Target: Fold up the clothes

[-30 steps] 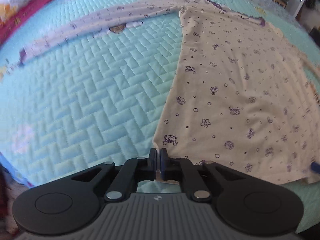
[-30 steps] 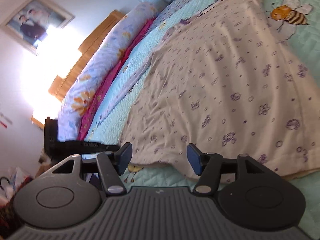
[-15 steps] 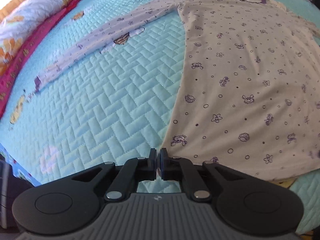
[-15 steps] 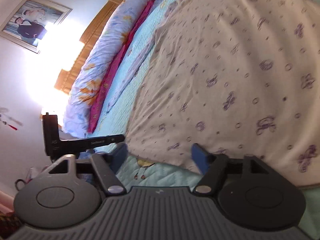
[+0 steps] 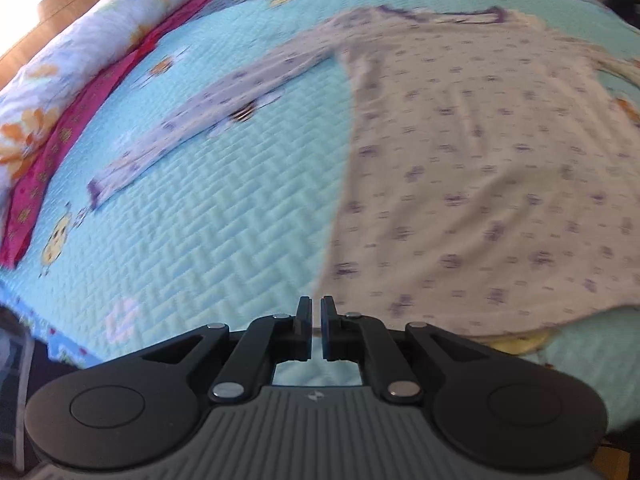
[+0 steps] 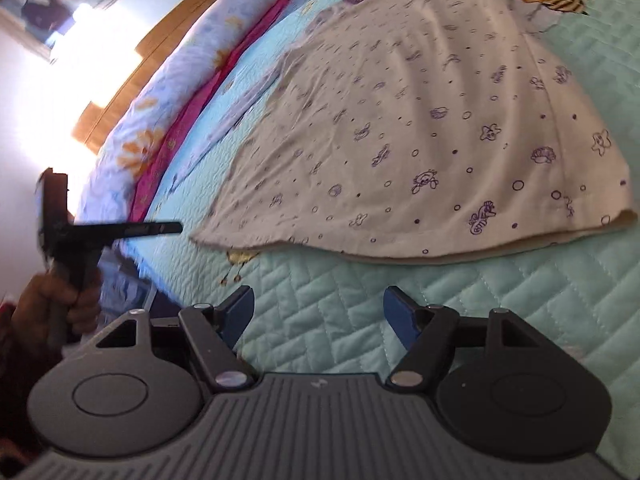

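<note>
Your right gripper (image 6: 318, 310) just opened wider, empty; your left gripper (image 5: 316, 322) lifted, pinched shut, empty. Grab the shirt (image 6: 420, 128) hem flat.

quilted bedspread (image 5: 208, 216), floral pillow (image 5: 100, 52), framed picture (image 6: 52, 4)

The left gripper (image 5: 316, 330) points steeply down, its jaws closed with only a thin slit between the pads and nothing clamped. The right gripper (image 6: 318, 314) tilts down less, jaws wide and just been opening, nothing between them. At nine o'clock in its view, the left hand (image 6: 56, 304) grips a handle.
</note>
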Available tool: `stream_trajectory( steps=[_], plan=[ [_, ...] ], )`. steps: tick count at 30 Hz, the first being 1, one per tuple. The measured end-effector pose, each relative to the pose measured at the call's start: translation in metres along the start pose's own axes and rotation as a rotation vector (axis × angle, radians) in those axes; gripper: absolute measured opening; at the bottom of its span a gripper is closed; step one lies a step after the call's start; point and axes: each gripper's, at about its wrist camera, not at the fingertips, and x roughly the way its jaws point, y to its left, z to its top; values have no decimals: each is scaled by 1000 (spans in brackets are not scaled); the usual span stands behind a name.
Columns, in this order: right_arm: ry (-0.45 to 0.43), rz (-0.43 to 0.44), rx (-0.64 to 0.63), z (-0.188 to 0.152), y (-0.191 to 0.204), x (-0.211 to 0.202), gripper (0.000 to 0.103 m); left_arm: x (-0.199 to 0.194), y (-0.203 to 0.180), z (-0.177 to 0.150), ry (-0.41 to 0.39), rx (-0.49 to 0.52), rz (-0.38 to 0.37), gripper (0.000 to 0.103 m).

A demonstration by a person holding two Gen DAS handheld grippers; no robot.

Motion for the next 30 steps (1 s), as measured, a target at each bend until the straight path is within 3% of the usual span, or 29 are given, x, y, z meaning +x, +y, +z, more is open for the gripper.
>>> stream_trajectory(
  steps=[2, 6, 9, 14, 18, 23, 25, 27, 30],
  plan=[
    [-55, -9, 28, 1, 2, 8, 79, -9, -24, 4, -49, 59, -68, 4],
    [-138, -12, -42, -8, 19, 24, 103, -14, -68, 16, -102, 139, -183, 5],
    [-176, -23, -138, -15, 31, 35, 103, -8, -94, 24, -116, 192, -210, 6],
    [-224, 62, -139, -10, 26, 43, 103, 9, -105, 31, -81, 188, -226, 6],
    [-219, 211, -200, -12, 26, 46, 103, 21, -106, 30, -29, 166, -239, 10],
    [-114, 398, -174, -15, 26, 19, 103, 28, -111, 23, -3, 196, -230, 13],
    [-120, 391, -186, -15, 27, -5, 103, 24, -118, 21, -23, 224, -219, 18],
    [-186, 318, -210, -13, 25, -34, 103, 20, -127, 19, -50, 260, -211, 23],
    [-276, 71, -206, 0, 16, -64, 103, 16, -149, 15, -101, 340, -193, 35]
  ],
)
